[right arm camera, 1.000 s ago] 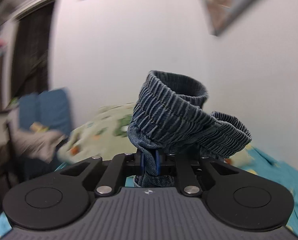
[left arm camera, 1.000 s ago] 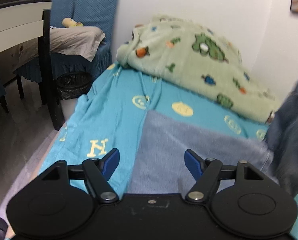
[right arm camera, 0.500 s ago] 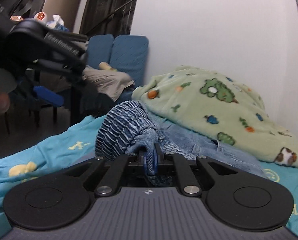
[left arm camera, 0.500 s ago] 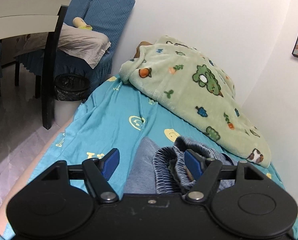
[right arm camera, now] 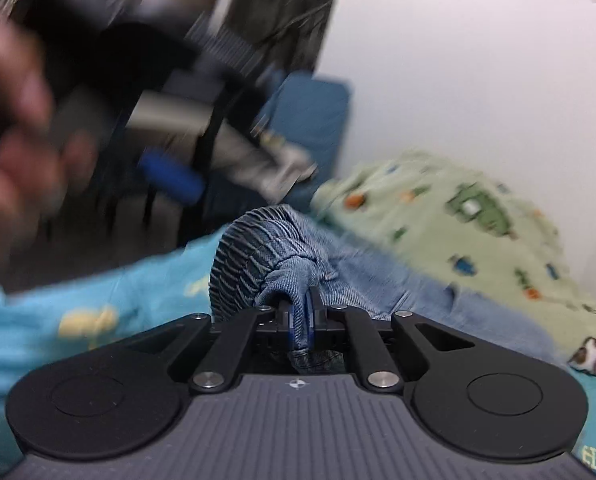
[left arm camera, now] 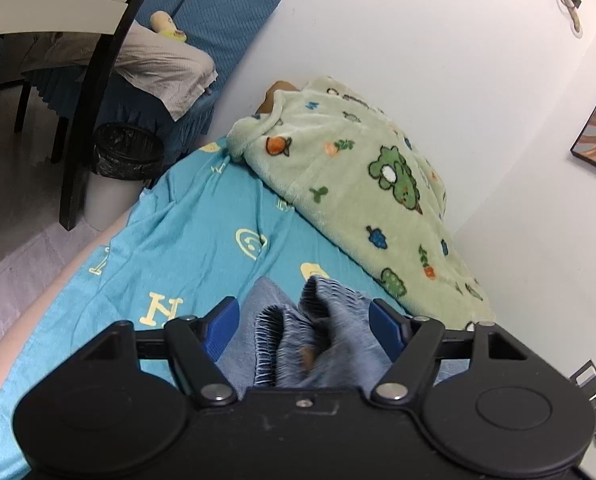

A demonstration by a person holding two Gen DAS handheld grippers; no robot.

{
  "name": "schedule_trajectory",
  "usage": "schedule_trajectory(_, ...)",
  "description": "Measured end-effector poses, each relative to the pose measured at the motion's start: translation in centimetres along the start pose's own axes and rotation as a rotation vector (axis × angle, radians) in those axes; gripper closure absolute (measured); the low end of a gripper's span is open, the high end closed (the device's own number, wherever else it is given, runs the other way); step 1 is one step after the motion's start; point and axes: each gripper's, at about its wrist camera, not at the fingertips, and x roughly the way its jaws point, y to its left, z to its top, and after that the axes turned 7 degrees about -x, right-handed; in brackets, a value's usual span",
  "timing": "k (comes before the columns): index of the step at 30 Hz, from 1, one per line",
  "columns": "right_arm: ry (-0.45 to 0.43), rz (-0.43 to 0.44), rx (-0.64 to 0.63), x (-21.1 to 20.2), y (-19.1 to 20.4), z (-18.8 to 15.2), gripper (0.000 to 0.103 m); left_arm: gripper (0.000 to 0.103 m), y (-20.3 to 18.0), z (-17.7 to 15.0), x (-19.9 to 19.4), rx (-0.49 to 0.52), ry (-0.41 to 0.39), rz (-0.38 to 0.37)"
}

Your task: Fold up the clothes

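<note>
Blue denim trousers (left arm camera: 317,336) with a ribbed elastic waistband lie bunched on the turquoise bedsheet (left arm camera: 186,240). In the left wrist view my left gripper (left arm camera: 303,324) stands open, its blue pads either side of the bunched waistband without pressing it. In the right wrist view my right gripper (right arm camera: 301,314) is shut on a fold of the denim trousers (right arm camera: 282,264) just behind the waistband, low over the bed. Blurred at the upper left of that view is the other gripper with its blue pad (right arm camera: 170,176), held by a hand (right arm camera: 14,120).
A green fleece blanket (left arm camera: 361,192) with cartoon prints lies heaped along the white wall. Left of the bed stand a black bin (left arm camera: 126,152), a dark table leg (left arm camera: 94,112) and blue-covered chairs (left arm camera: 218,12). The bed's left edge (left arm camera: 38,304) drops to the floor.
The right gripper has come down from high in the air to just above the bed, carrying the waistband onto the flat denim. The bunched waistband now sits between the left gripper's pads.
</note>
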Motion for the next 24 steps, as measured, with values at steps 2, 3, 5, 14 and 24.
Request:
schedule_trajectory(2, 0.043, 0.031, 0.004, 0.8, 0.4, -0.7, 0.096, 0.034, 0.1, -0.2, 0.3, 0.005, 0.017, 0.009)
schedule_trajectory(3, 0.060, 0.046, 0.019, 1.1, 0.3, -1.0, 0.096, 0.034, 0.2, -0.4, 0.5, -0.001, 0.031, 0.009)
schedule_trajectory(5, 0.081, 0.064, 0.034, 1.3, 0.2, -1.3, 0.095, 0.034, 0.4, -0.7, 0.9, -0.024, 0.063, 0.004)
schedule_trajectory(14, 0.131, 0.098, -0.034, -1.7, -0.7, 0.5, 0.083, 0.036, 1.0, -2.7, 2.5, -0.053, 0.161, 0.008)
schedule_trajectory(24, 0.099, -0.096, 0.513, -8.8, -10.1, -0.4, 0.056, 0.041, 2.0, -4.7, 3.8, -0.141, 0.268, -0.026)
